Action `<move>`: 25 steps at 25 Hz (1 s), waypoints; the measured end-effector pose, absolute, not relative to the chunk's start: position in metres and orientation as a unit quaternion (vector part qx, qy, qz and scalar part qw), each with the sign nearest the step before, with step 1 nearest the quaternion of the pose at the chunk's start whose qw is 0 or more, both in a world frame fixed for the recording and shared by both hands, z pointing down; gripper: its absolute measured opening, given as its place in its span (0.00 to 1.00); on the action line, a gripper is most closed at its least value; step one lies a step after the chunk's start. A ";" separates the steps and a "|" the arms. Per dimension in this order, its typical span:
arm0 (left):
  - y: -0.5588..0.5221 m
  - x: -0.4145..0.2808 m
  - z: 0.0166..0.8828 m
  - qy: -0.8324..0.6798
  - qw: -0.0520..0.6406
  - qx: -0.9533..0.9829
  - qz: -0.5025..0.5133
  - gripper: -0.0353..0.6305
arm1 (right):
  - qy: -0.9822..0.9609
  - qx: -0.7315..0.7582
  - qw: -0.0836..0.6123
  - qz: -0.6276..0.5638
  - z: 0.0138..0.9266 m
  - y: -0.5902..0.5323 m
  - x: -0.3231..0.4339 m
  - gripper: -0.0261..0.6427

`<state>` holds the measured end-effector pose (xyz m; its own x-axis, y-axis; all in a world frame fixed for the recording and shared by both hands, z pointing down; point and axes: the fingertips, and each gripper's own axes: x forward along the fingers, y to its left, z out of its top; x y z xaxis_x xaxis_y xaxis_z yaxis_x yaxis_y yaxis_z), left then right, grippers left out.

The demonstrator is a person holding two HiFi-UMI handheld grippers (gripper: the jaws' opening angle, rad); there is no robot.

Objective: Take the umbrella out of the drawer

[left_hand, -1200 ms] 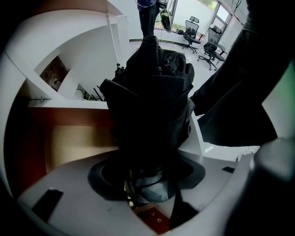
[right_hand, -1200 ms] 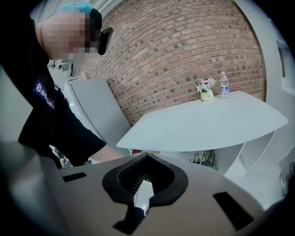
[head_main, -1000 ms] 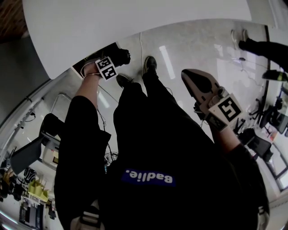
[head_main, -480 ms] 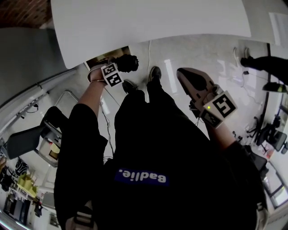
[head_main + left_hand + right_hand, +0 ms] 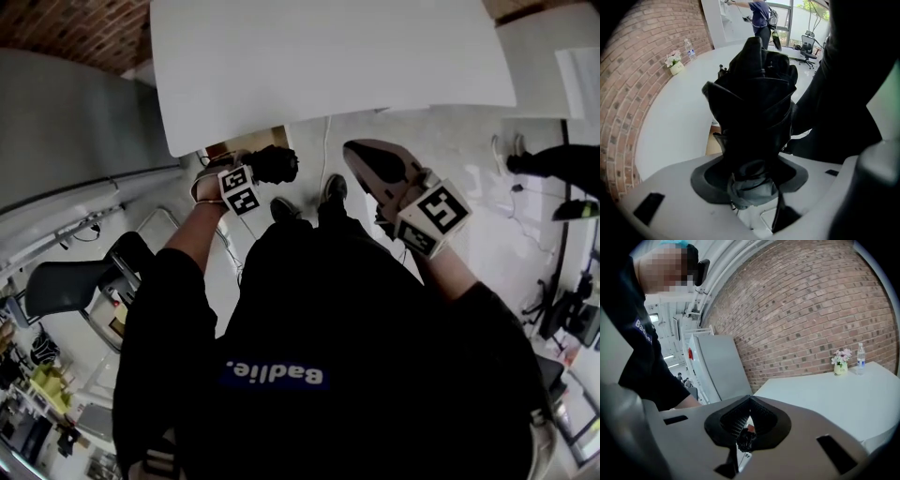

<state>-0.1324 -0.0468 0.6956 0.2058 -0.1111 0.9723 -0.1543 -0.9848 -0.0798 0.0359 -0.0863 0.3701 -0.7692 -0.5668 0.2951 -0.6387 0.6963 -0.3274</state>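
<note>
Folded umbrella [image 5: 754,103] is clamped in the left gripper [image 5: 262,173], up beside the white table [image 5: 328,66] edge; right gripper [image 5: 749,404] is pinched shut, empty. Grip should be kept firm so nothing gets snagged.

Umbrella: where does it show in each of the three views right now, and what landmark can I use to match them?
Head view: the umbrella is black, upper centre-left, held by the left gripper, just below the white table.
Left gripper view: it fills the centre, rising from between the jaws, which grip it.
Right gripper view: not in it.
Shared landmark: the white table, in all three views.
</note>
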 end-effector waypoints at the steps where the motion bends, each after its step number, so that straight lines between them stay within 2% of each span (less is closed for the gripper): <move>1: -0.046 -0.130 0.689 -0.084 0.012 0.776 0.625 0.41 | -0.919 0.326 0.081 0.207 0.366 -0.087 0.038 0.08; 12: -0.068 -0.131 0.612 -0.099 -0.028 0.771 0.628 0.41 | -0.924 0.322 0.064 0.195 0.349 -0.093 0.050 0.08; 25: -0.140 -0.151 0.594 -0.178 -0.005 0.735 0.655 0.41 | -0.923 0.321 0.071 0.201 0.360 -0.088 0.059 0.08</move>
<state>-0.1508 -0.1399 0.5942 0.0793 -0.2684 0.9600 -0.2552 -0.9364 -0.2408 0.0594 -0.0882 0.3599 -0.7841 -0.5640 0.2590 -0.6206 0.7136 -0.3250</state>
